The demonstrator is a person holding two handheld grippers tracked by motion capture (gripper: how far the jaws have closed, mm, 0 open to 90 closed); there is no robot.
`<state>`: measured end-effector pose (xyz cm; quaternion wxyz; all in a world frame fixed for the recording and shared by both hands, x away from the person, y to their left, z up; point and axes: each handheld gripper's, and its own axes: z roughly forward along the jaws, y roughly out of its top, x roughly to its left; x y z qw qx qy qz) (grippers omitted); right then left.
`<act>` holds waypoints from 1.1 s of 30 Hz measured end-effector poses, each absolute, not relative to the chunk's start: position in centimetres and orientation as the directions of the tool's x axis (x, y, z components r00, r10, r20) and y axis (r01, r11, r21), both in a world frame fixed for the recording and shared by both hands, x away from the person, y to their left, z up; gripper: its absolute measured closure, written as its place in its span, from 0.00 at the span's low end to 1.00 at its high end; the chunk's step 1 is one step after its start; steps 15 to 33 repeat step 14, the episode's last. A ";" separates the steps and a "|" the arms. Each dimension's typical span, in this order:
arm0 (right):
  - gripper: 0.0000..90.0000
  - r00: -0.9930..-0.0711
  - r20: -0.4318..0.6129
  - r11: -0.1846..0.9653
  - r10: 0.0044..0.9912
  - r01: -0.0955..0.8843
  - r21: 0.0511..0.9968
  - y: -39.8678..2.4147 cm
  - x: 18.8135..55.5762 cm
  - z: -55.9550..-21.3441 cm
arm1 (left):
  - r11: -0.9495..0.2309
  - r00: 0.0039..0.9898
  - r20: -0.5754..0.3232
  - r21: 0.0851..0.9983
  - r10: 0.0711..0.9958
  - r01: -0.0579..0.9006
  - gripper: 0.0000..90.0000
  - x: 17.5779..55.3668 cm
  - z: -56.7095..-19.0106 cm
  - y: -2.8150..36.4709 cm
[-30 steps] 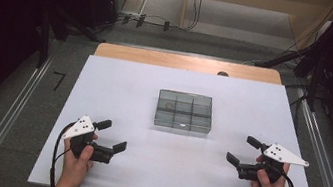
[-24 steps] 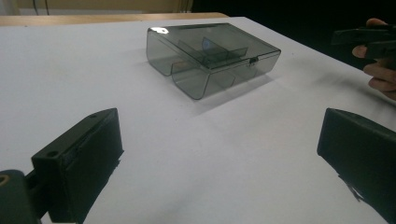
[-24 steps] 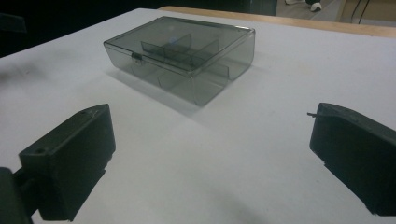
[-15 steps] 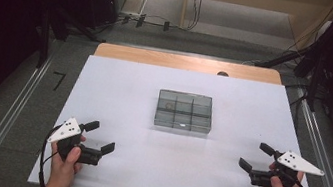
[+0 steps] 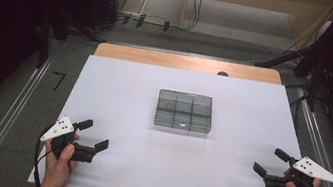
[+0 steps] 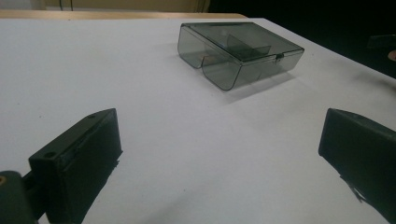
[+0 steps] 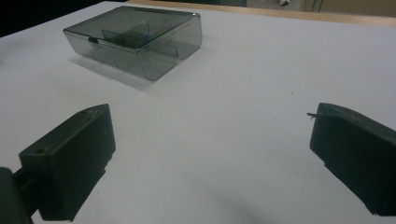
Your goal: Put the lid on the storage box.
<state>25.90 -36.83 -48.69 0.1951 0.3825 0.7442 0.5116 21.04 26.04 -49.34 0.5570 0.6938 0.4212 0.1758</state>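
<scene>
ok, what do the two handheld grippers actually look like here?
Both match: the left gripper and right gripper have black bodies with two blocky black jaws, a pale grey three-cornered plate with dark dots on top, and a black cable trailing from the rear. Each hand wraps a black grip; no sleeves visible.

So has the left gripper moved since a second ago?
Yes. The left gripper has drawn back toward the table's near left corner, farther from the smoky compartment box, which has stayed put.

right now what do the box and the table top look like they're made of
Box: likely smoke-tinted clear plastic, glossy; its inner dividers show through the closed lid and walls, and the rounded edges catch light. Table top: a white, matte sheet, maybe laminate or painted board, hard to say; a bare wood-coloured strip shows at its far edge.
</scene>
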 end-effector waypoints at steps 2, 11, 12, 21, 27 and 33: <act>0.00 -0.619 0.111 0.173 0.777 0.380 0.909 -37.3 26.1 -48.8 | -0.027 0.583 -0.225 0.920 0.780 0.391 0.00 21.1 -49.4 26.1; 0.00 -0.603 0.107 0.180 0.790 0.396 0.900 -38.0 26.6 -49.2 | -0.026 0.573 -0.228 0.916 0.787 0.401 0.00 21.2 -49.7 26.4; 0.00 -0.603 0.109 0.178 0.790 0.396 0.901 -38.0 26.6 -49.2 | -0.027 0.572 -0.228 0.915 0.788 0.402 0.00 21.3 -49.8 26.4; 0.00 -0.603 0.112 0.177 0.790 0.398 0.900 -37.9 26.5 -49.1 | -0.030 0.571 -0.226 0.915 0.789 0.403 0.00 21.3 -49.8 26.5; 0.00 -0.603 0.112 0.177 0.790 0.398 0.900 -37.9 26.5 -49.1 | -0.030 0.571 -0.226 0.915 0.789 0.403 0.00 21.3 -49.8 26.5; 0.00 -0.603 0.112 0.177 0.790 0.398 0.900 -37.9 26.5 -49.1 | -0.030 0.571 -0.226 0.915 0.789 0.403 0.00 21.3 -49.8 26.5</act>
